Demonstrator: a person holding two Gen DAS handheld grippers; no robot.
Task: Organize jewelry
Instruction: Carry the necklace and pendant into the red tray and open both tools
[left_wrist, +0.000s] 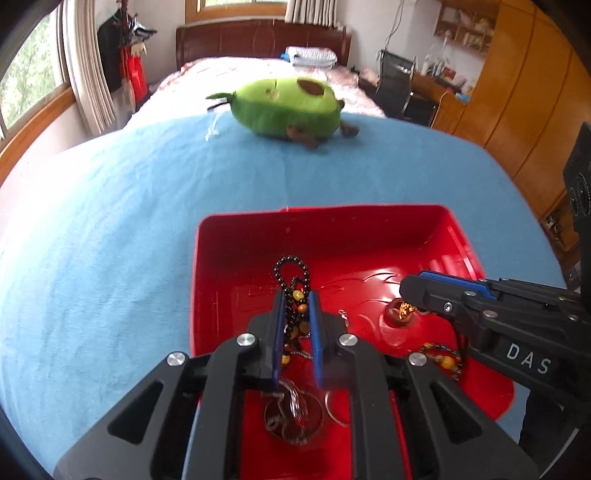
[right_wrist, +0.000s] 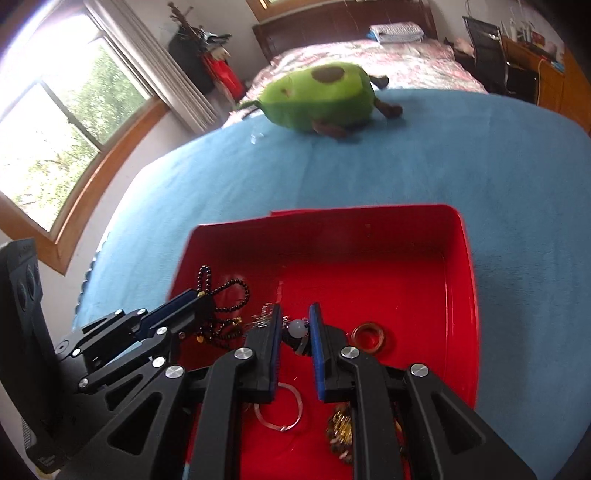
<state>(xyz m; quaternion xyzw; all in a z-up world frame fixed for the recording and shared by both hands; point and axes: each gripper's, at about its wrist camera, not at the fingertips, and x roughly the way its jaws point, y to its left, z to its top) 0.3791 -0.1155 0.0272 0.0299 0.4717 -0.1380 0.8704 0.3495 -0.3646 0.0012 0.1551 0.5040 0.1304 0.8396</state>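
Note:
A red tray (left_wrist: 332, 225) lies on the blue blanket and holds several pieces of jewelry. My left gripper (left_wrist: 296, 299) is shut on a black bead bracelet (left_wrist: 291, 273) with amber beads and holds it over the tray's left side. My right gripper (right_wrist: 295, 314) is shut on a bracelet with a white bead (right_wrist: 297, 328), low over the tray (right_wrist: 458, 258). A brown ring (right_wrist: 369, 335), a silver hoop (right_wrist: 280, 410) and a gold chain (right_wrist: 341, 428) lie on the tray floor. The right gripper also shows in the left wrist view (left_wrist: 410, 291), above a gold piece (left_wrist: 402, 312).
A green avocado plush toy (left_wrist: 288, 107) lies further back on the blue blanket (left_wrist: 110, 221). The bed continues behind it to a wooden headboard. A window is at the left, wooden wardrobes and a desk with a chair at the right.

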